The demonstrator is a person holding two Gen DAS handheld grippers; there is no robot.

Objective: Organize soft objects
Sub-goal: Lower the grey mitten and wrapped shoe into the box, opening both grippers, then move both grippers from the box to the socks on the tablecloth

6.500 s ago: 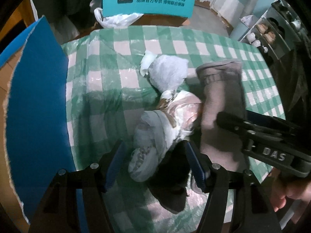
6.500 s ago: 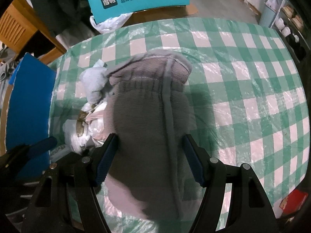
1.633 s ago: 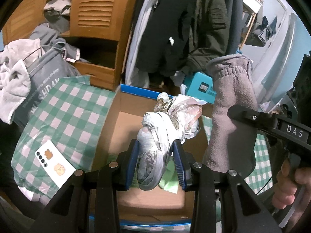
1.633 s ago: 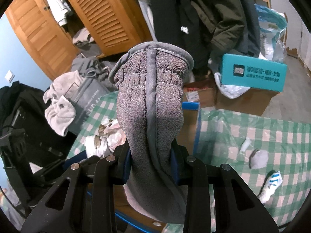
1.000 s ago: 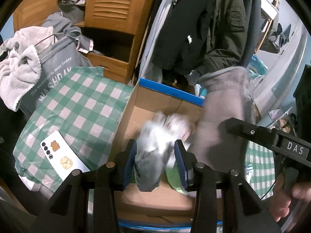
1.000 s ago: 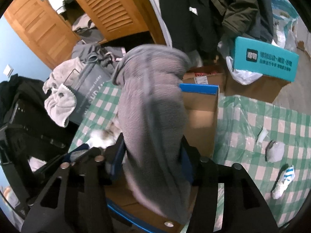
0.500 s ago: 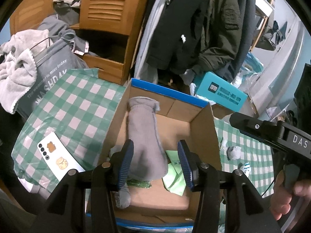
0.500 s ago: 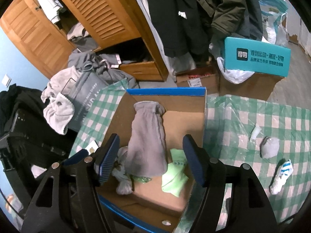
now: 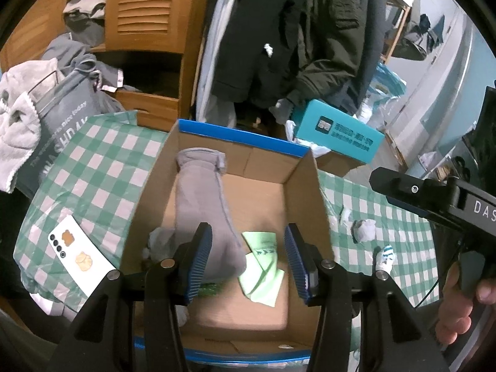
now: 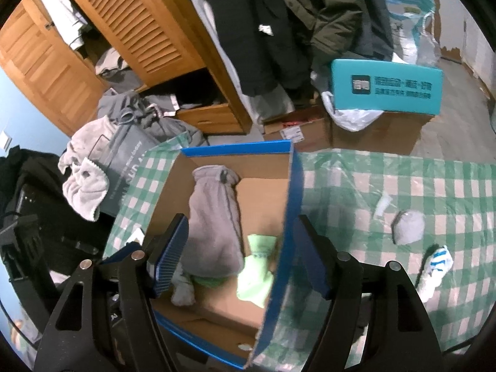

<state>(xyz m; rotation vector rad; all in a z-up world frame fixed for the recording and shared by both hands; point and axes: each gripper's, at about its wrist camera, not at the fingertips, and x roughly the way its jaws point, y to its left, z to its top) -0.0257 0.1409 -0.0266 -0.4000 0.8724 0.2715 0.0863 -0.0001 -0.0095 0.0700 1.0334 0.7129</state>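
An open cardboard box with blue rims [image 9: 305,186] [image 10: 291,192] stands on the green checked table. Inside lie a grey fleece glove [image 9: 203,198] [image 10: 217,217], a light green cloth [image 9: 262,266] [image 10: 255,272] and a whitish bundle at the left [image 9: 161,241] [image 10: 183,291]. My left gripper [image 9: 248,263] is open and empty above the box. My right gripper [image 10: 241,257] is open and empty above the box's right wall. A grey balled sock [image 10: 407,228] [image 9: 365,231] and a blue-striped white sock [image 10: 435,266] [image 9: 384,257] lie on the table to the right.
A white phone [image 9: 77,254] lies on the table left of the box. A grey bag with towels [image 9: 59,117] [image 10: 124,161] stands at the left. A teal box [image 9: 338,130] [image 10: 386,86], a wooden wardrobe and hanging coats are behind.
Both grippers carried the bundle and the glove from the table over the box, opened and dropped them in. Since half a second ago little has moved; the right view has shifted slightly right.
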